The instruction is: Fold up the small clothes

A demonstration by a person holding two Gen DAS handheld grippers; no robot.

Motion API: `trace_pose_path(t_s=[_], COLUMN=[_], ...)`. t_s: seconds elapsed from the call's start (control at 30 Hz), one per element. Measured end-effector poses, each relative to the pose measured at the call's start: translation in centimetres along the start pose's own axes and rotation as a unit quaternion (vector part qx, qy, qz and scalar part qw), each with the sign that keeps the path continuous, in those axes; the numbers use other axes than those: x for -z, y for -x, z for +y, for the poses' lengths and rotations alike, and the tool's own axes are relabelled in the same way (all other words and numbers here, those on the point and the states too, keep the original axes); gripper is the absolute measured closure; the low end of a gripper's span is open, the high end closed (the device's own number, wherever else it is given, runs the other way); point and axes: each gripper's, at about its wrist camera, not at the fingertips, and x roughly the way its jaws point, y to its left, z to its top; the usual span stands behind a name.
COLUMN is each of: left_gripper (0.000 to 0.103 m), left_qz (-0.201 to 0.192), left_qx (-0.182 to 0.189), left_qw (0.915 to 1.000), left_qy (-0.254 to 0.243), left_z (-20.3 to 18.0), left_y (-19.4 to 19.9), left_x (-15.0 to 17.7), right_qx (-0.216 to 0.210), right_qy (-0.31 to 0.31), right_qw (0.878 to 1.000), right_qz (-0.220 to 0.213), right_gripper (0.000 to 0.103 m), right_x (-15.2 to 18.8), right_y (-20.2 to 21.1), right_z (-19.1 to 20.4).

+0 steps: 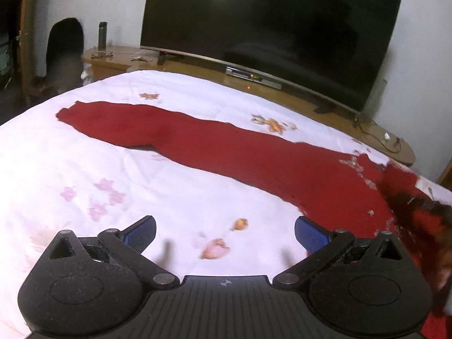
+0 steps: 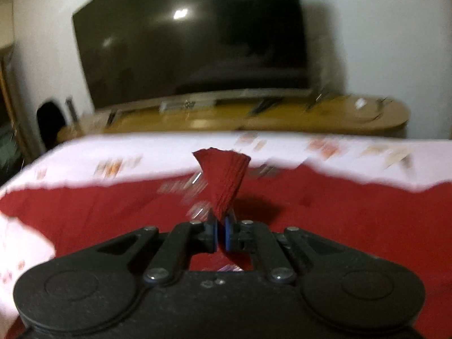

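Observation:
A dark red garment (image 1: 226, 147) lies spread across the white flowered bedsheet (image 1: 84, 175), with a long sleeve or leg running to the far left. My left gripper (image 1: 225, 233) is open and empty, just above the sheet near the garment's near edge. My right gripper (image 2: 221, 226) is shut on a bunched fold of the red garment (image 2: 226, 180), which sticks up between the pads above the rest of the cloth (image 2: 339, 220). The right wrist view is blurred by motion. The right gripper appears as a blur at the right edge of the left wrist view.
A large dark TV (image 1: 268, 28) stands on a wooden console (image 1: 282, 84) beyond the bed's far edge. A metal bottle (image 1: 102, 35) and small items sit on the console's left end. A dark chair (image 1: 65, 48) is at the far left.

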Motion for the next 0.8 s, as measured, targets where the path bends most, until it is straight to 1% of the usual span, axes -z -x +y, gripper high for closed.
trace_pose_path(t_s=[0.1,0.17,0.23,0.3,0.37,0.43,0.47,0.5,0.53,0.57,0.6,0.63,0.67,0.73,0.8], left_gripper=[0.000,0.000,0.000,0.000,0.000,0.000,0.000,0.004,0.022,0.029,0.031,0.031,0.031,0.031,0.032], left_qz=[-0.001,-0.002,0.001,0.007,0.015,0.035,0.047,0.059,0.074,0.099,0.121,0.134,0.141,0.148,0.139], left_qx=[0.013,0.031,0.055,0.089,0.130,0.185,0.210,0.233,0.249,0.257,0.259,0.258,0.251,0.240,0.233], left_qw=[0.9999,0.9995,0.9984,0.9960,0.9913,0.9819,0.9761,0.9699,0.9648,0.9601,0.9565,0.9551,0.9565,0.9588,0.9625], left_qy=[-0.001,0.001,0.006,0.009,0.008,0.021,0.028,0.036,0.042,0.051,0.057,0.057,0.050,0.033,0.019], left_z=[0.3,-0.1,-1.1,-2.9,-5.2,-7.7,-9.0,-10.3,-11.5,-12.7,-13.6,-14.4,-15.4,-16.8,-18.1], left_y=[-0.5,-1.0,-1.8,-2.9,-4.3,-6.1,-7.2,-8.3,-9.6,-11.1,-12.3,-13.4,-14.3,-15.6,-16.0], left_x=[-0.6,-1.0,-1.4,-1.9,-2.6,-3.0,-3.1,-3.1,-3.1,-2.9,-2.7,-2.5,-2.2,-1.9,-1.9], right_qx=[-0.006,0.000,-0.010,-0.009,0.002,0.013,0.022,0.035,0.048,0.056,0.061,0.068,0.070,0.063,0.049], right_qy=[0.033,0.052,0.053,0.049,0.034,0.015,0.002,-0.012,-0.032,-0.055,-0.077,-0.103,-0.127,-0.191,-0.261], right_qw=[0.999,0.998,0.998,0.999,0.999,0.999,0.998,0.998,0.997,0.995,0.993,0.990,0.987,0.977,0.961], right_qz=[0.031,0.022,0.020,0.010,-0.018,-0.046,-0.052,-0.055,-0.058,-0.059,-0.059,-0.062,-0.065,-0.070,-0.075], right_gripper=[0.095,0.087,0.078,0.074,0.049,0.048,0.048,0.048,0.048,0.048,0.048,0.048,0.048,0.048,0.048], right_x=[2.3,3.0,3.1,2.7,2.4,2.3,2.4,2.5,2.7,2.9,3.1,3.5,3.8,4.7,5.8], right_y=[-2.0,-2.2,-1.7,-0.5,1.8,4.7,6.2,7.3,8.7,10.0,11.1,12.5,13.5,15.2,16.2], right_z=[2.4,4.0,4.1,3.6,2.5,0.4,-0.7,-1.8,-3.2,-4.7,-6.2,-7.9,-9.3,-12.5,-15.7])
